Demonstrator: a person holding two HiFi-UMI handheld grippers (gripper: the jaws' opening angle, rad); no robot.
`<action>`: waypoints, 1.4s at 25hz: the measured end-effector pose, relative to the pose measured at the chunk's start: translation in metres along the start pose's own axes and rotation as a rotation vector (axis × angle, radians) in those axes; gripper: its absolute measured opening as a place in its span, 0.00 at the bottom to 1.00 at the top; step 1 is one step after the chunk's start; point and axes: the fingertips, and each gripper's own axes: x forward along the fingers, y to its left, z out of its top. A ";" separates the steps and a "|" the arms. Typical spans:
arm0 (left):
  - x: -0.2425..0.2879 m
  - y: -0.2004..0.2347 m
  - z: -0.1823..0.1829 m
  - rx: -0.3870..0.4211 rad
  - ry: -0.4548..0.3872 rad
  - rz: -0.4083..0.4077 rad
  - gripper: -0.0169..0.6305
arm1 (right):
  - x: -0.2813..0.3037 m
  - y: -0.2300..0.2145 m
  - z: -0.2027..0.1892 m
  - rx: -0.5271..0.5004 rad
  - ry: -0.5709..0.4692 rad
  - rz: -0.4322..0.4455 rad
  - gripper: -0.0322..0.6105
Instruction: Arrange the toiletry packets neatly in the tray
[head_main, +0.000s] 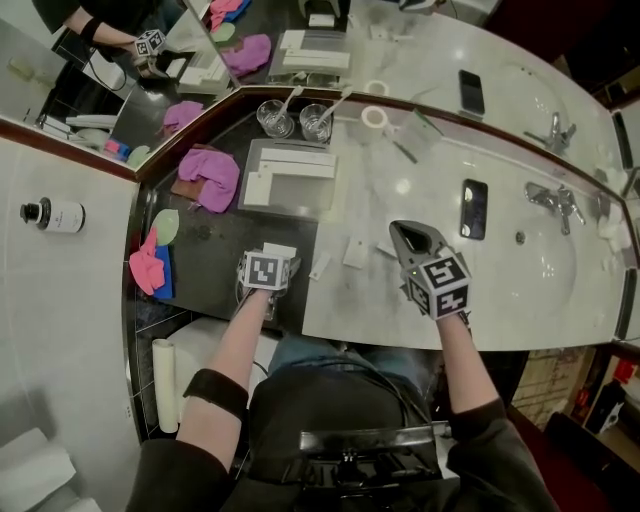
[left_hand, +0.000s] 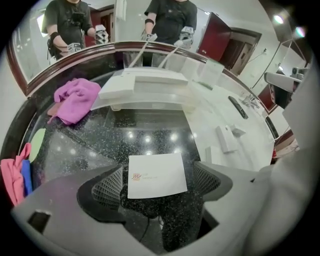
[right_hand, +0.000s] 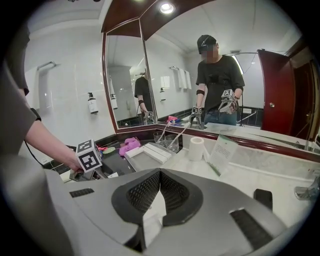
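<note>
My left gripper (left_hand: 157, 170) points steeply down, jaws wide apart; my right gripper (right_hand: 160, 176) tilts gently down, jaws pinched on a white packet (right_hand: 153, 220).

- Head view — from above the person, steeply down on the curved white marble counter (head_main: 375, 295) and its black speckled stone end (head_main: 215, 255), about an arm's reach off.
- Left gripper view — riding the left gripper (left_hand: 157, 182), close over the black stone, tilted down, facing the white rectangular tray (left_hand: 145, 82) and the wood-framed wall mirror (left_hand: 35, 40).
- Right gripper view — riding the right gripper (right_hand: 158, 190), low over the marble, near level, facing the mirror corner.
- All three share the tray and the crumpled pink cloth (head_main: 210, 175).
</note>
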 end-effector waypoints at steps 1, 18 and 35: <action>0.002 -0.001 -0.001 0.000 -0.001 -0.008 0.71 | -0.001 -0.001 -0.001 0.001 0.003 -0.001 0.07; -0.003 0.005 -0.001 0.005 -0.040 0.009 0.59 | -0.006 -0.016 -0.019 0.009 0.041 -0.021 0.07; -0.136 -0.012 0.093 0.137 -0.663 0.072 0.59 | 0.000 -0.001 0.005 -0.014 -0.024 0.029 0.07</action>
